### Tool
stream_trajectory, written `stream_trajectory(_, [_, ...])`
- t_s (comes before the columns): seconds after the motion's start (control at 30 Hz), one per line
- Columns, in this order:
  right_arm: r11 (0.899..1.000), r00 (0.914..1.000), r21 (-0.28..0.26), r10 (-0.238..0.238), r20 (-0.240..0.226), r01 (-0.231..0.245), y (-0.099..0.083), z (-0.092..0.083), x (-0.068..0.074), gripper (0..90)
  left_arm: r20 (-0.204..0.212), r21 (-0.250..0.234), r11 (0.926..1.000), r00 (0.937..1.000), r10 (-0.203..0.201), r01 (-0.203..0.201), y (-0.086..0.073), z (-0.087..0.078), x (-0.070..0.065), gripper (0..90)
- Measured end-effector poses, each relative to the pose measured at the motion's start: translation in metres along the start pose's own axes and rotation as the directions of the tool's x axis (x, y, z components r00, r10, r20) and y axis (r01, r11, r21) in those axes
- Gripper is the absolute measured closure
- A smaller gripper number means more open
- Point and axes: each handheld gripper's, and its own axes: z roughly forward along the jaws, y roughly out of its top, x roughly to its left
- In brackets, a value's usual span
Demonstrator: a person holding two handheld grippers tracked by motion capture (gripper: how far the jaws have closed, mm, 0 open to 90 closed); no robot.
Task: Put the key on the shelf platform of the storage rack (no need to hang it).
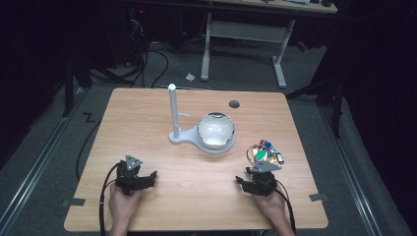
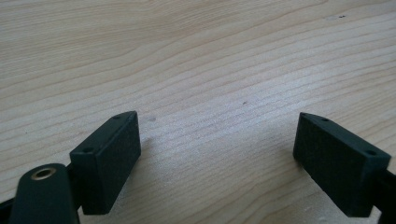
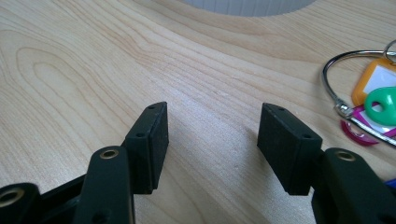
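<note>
From the high view I see my left gripper [image 1: 147,176] resting low and left of centre on the wooden table [image 1: 147,123], held by the left hand [image 1: 123,202] that comes in from the bottom edge, with its grey three-cornered plate on top. My right gripper [image 1: 242,182] sits low and right of centre, held by the right hand [image 1: 272,204], and it lies just below a bunch of coloured key tags on a metal ring [image 1: 264,152]. In the middle of the frame stands a white stand [image 1: 183,136] with an upright post [image 1: 173,110] at its left end and a shiny bowl [image 1: 216,130] seated on its round base to the right. A small dark hole [image 1: 234,104] marks the table above the bowl, and a second desk [image 1: 243,29] fills the top of the frame beyond the floor. In the left gripper view my jaws stand wide apart over bare wood grain, gripping nothing, and the left gripper [image 2: 217,140] has only tabletop between its pads. In the right gripper view the right gripper [image 3: 212,133] is parted a little less widely, also empty, with the metal ring [image 3: 334,93], an orange tag [image 3: 373,84], a green tag [image 3: 380,105] and a magenta tag [image 3: 357,133] at the right edge of the frame, just beside the right-hand jaw but apart from it.
</note>
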Motion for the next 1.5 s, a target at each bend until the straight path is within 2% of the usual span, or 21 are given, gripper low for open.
stream_trajectory(0.77, [1.000, 1.0000, 0.001, 0.004, 0.001, -0.004, 0.000, 0.000, 0.000, 43.2, -0.001, 0.001, 1.0000, 1.0000, -0.002, 0.002, 0.000, 0.000, 0.000, 15.3])
stream_trajectory(1.17, [1.000, 0.9997, 0.009, 0.021, 0.010, -0.021, 0.001, -0.003, -0.001, 46.9, 0.000, 0.001, 1.0000, 1.0000, 0.000, 0.000, 0.000, 0.000, 0.000, 15.3])
stream_trajectory(1.5, [0.999, 0.9979, -0.026, 0.043, 0.048, -0.042, 0.004, -0.015, -0.008, 48.8, -0.001, 0.001, 1.0000, 1.0000, -0.001, 0.001, 0.000, 0.000, 0.000, 15.3])
